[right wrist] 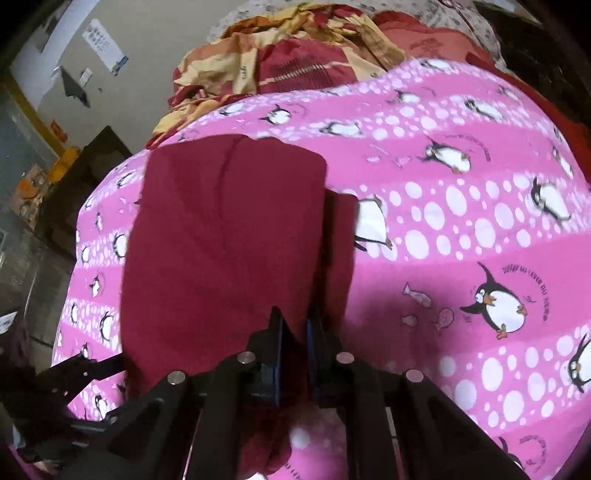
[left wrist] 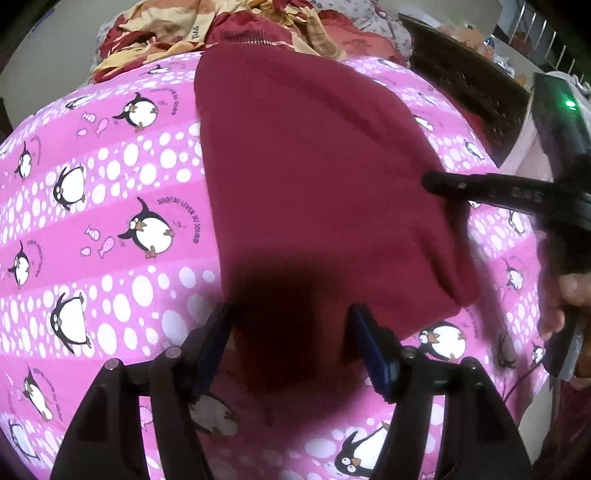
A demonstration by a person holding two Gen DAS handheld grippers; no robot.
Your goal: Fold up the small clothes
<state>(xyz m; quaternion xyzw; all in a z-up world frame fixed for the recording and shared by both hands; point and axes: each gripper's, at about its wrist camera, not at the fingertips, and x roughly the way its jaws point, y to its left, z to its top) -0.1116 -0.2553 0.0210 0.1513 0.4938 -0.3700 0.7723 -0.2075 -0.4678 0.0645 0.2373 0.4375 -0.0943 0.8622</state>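
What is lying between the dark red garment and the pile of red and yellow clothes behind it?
Nothing separate: in the right wrist view only the pink penguin sheet shows between the dark red garment and the pile of clothes.

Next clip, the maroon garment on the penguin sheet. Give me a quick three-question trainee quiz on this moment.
1. True or false: the left gripper is clamped on the maroon garment.
2. What does the right gripper have between its pads: A) the penguin sheet, B) the maroon garment, C) nothing?
3. What lies beyond the sheet's far edge?

Key:
1. False; its jaws stand open over the near edge.
2. B
3. A pile of red and yellow clothes.
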